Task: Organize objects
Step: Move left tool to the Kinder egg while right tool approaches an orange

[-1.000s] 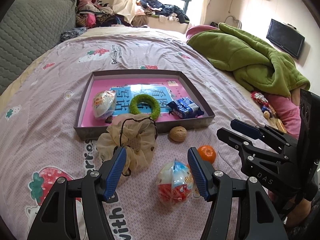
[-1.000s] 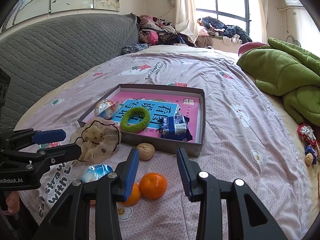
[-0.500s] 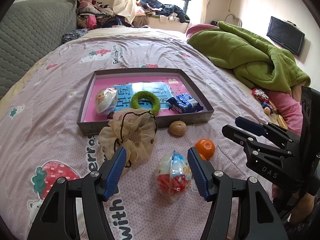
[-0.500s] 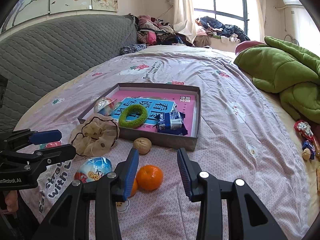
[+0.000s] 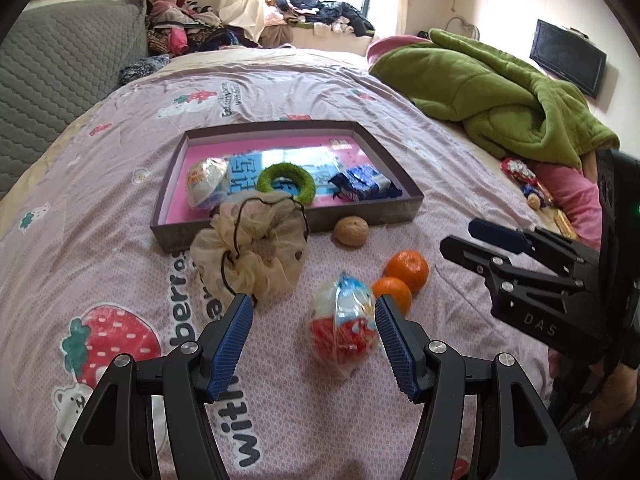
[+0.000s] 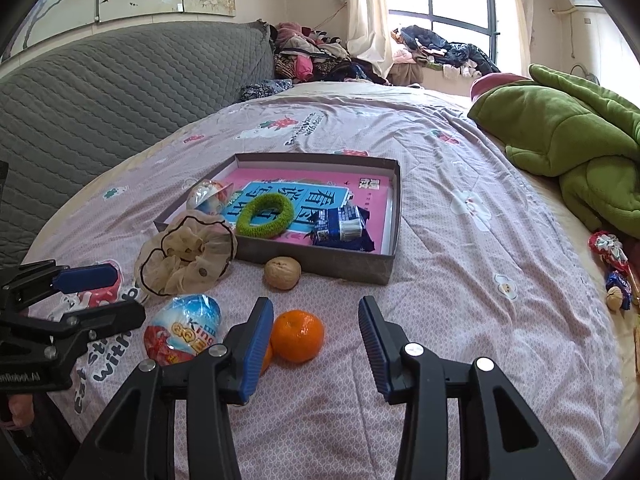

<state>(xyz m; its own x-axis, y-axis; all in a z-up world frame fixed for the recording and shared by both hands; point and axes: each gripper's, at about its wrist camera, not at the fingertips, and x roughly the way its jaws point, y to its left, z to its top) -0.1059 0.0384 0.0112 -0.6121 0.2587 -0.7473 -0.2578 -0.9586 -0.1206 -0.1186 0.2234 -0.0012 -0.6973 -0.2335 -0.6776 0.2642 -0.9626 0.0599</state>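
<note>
Both grippers hover low over the bed (image 5: 120,184), jaws spread wide, nothing held. Left gripper (image 5: 314,312) faces the wrapped egg (image 5: 344,328), which lies on the sheet between its blue pads (image 5: 230,340), closer to the right pad; contact cannot be told. In the right wrist view the egg (image 6: 184,330) sits left of the right gripper (image 6: 316,320), just beside the left gripper's lower finger. Two oranges lie touching each other just right of the egg: the far orange (image 5: 407,271) is in full view, the near orange (image 5: 392,294) is partly hidden behind the left gripper's right pad. From the right wrist, the far orange (image 6: 297,335) lies between the right gripper's fingers, close to the left pad. Walnut (image 5: 351,231) rests against the near wall of the tray (image 5: 280,228), apart from the oranges. Beige scrunchie (image 5: 252,254) is draped over the tray's near-left rim, partly on the sheet. Inside the tray: a second wrapped egg (image 5: 204,182) at left, a green ring (image 5: 286,181) in the middle, a blue packet (image 5: 364,187) at right, all on a pink sheet with blue print. Green blanket (image 5: 500,92) lies heaped at far right.
</note>
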